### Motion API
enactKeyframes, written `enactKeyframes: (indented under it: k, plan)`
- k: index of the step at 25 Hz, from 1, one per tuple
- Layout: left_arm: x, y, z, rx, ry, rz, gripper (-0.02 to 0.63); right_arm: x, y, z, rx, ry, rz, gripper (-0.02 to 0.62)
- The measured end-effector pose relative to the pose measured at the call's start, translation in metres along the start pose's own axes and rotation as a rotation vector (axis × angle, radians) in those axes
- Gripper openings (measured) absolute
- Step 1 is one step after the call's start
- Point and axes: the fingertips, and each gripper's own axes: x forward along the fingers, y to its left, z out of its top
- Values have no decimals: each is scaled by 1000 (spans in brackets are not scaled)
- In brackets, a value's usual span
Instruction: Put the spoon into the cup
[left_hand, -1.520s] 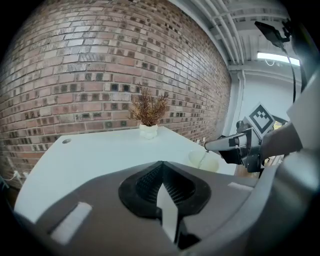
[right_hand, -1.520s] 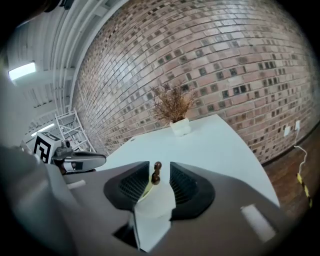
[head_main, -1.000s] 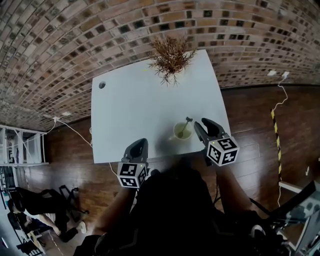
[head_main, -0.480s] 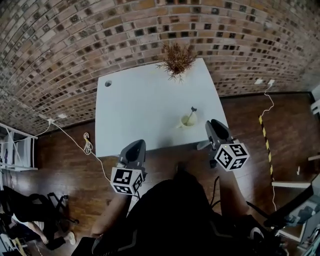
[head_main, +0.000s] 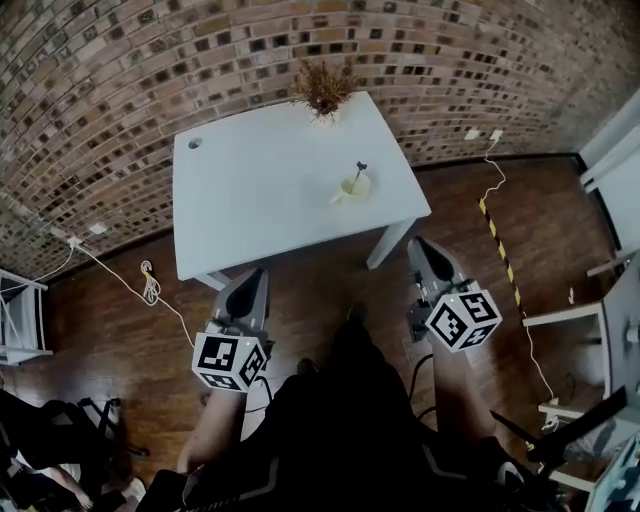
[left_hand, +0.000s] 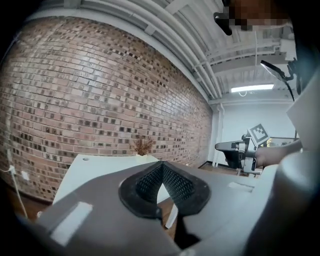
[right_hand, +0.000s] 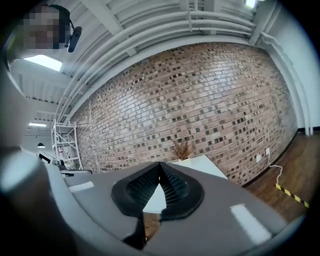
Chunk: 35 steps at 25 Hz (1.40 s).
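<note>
**Spoon in the cup, both tongs shut and clear of the table**

Closest to me, the left gripper (head_main: 255, 280) hangs over the wooden floor (head_main: 330, 290), short of the table's near edge. Its own view shows the ribbed pads meeting at the tips with nothing between them. The right gripper (head_main: 424, 250) sits on the other side of the body, also over the floor. Its jaws have just been closing and now press together on nothing.

Beyond them stands the white table (head_main: 250, 200). The cup (head_main: 354, 186) rests on its right half, well apart from both grippers. The spoon (head_main: 359, 172) stands in it, handle leaning up above the rim. The cup is small from here, so I can't tell how deep the spoon's bowl sits. At the table's far edge is a dried plant (head_main: 322, 90), against the brick wall (head_main: 200, 60).

I judge the task done, so the risks are about undoing it. A long handle leaning out of a light cup could tip it, or slide out, if the table gets knocked, and a table leg stands near the right gripper. A loose cable (head_main: 150, 295) lies on the floor off to the left, and a snag there could jolt the rig into the table. If I go back in, shut jaws would only shove the cup.
</note>
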Motion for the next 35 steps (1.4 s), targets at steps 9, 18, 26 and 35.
enactKeyframes:
  k: [9, 18, 26, 35]
  plan:
    - [-49, -62, 6, 4, -38, -16, -6, -96, 31, -2, -36, -4, 47, 8]
    - [-95, -152, 17, 18, -42, 44, -6, -188, 26, 21, -64, -6, 142, 7]
    - [-139, -220, 7, 52, -25, 30, -6, -243, 18, 12, -51, -4, 182, 6]
    - [-175, -221, 32, 111, -60, 8, -6, -259, 64, 21, -106, -25, 193, 6]
